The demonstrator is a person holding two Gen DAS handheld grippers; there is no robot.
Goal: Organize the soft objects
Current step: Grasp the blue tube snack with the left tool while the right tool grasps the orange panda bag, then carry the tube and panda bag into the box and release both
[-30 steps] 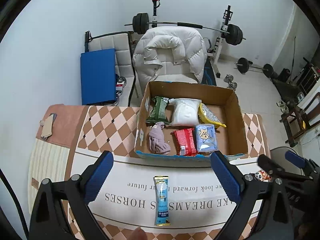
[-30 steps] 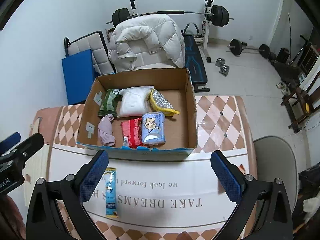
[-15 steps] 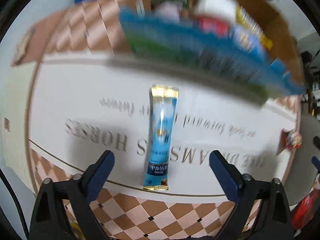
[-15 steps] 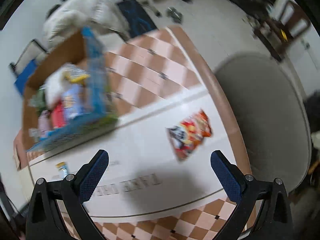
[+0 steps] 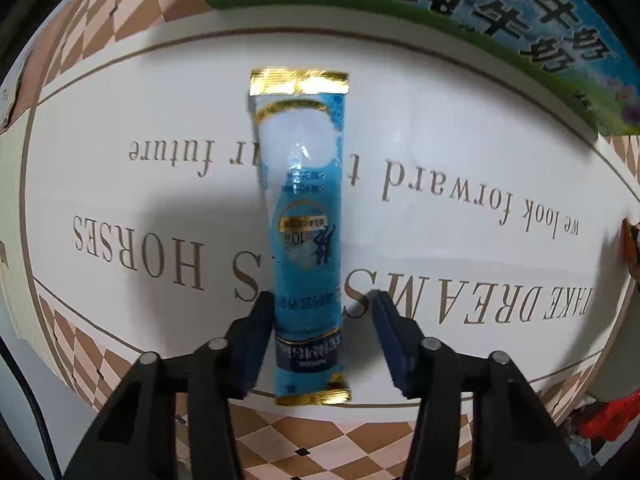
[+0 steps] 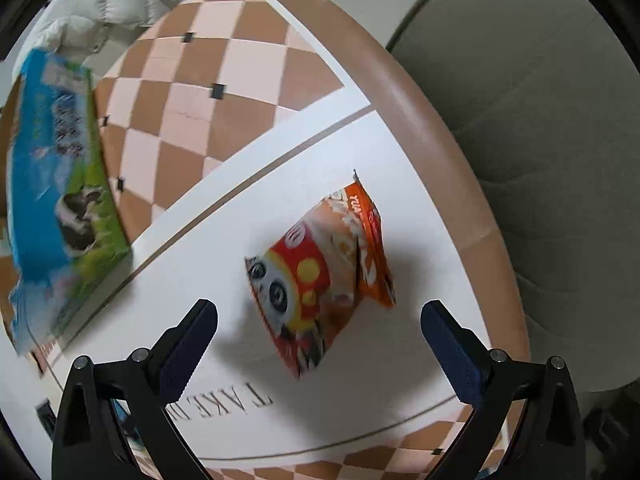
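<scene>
Blue sachet sits between my left gripper jaws, just closing, while my right gripper hangs spread above the snack bag.

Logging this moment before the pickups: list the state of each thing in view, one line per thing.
Left gripper: jaws just closing, straddling the sachet; left pad touching, right pad apart.
Blue stick sachet: sealed, flat on the tablecloth.
Right gripper: wide open, empty, above the snack packet.
Orange snack packet: sealed, puffed, lying on the tablecloth.
Cardboard box: standing on the table; contents hidden.
</scene>
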